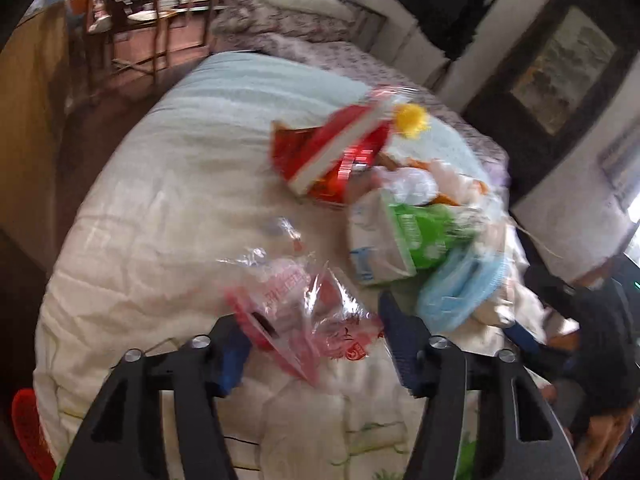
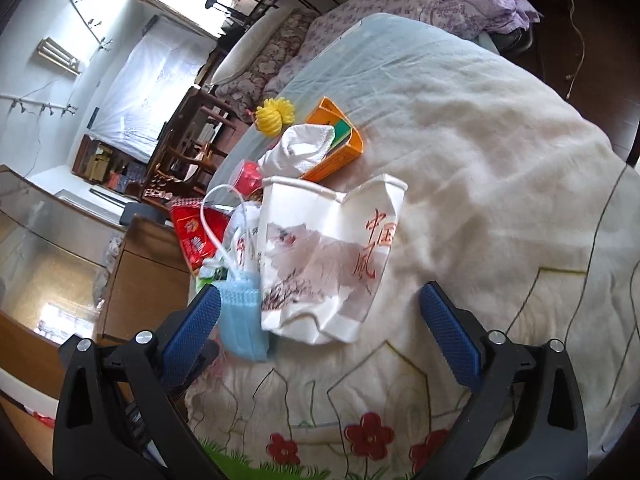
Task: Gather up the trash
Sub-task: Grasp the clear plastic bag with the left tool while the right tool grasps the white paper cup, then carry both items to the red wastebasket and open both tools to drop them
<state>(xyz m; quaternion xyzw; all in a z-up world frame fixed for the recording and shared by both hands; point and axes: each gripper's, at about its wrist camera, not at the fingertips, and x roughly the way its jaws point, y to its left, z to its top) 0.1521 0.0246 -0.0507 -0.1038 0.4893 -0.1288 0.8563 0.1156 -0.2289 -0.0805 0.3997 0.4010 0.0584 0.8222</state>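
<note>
The left gripper (image 1: 316, 344) has its jaws partly apart with a crinkly clear-and-red plastic wrapper (image 1: 296, 304) sitting right between them. That view is smeared, so I can't tell if the pads are actually pinching the film or just straddling it. The right gripper (image 2: 320, 320) is open wide, and nothing is held. A crushed white paper cup (image 2: 328, 256) with red characters lies just ahead of it at about 12 o'clock, and a blue face mask (image 2: 244, 316) sits up against its left pad at roughly 10 o'clock.

What could go wrong, as I see it: that wrapper is thin and slippery, so a shallow bite probably slides off or drags it across the quilt (image 2: 480, 160). If the right jaws close where they are, they could snag the mask's white loop along with the cup, or pinch the soft quilt instead. Everything's piled tight, so lifting one piece may tip the rest off the near edge of the bed.

Count from the right wrist view:
- 1 paper cup
- 1 mask
- 1 orange box (image 2: 336, 140) at 12 o'clock
- 1 white tissue wad (image 2: 304, 148) leaning on it
- 1 yellow pom-pom thing (image 2: 274, 114) at 11 o'clock
- 1 red snack bag (image 2: 192, 236) at 10 o'clock
- 1 green-and-white packet, mostly hidden
</note>
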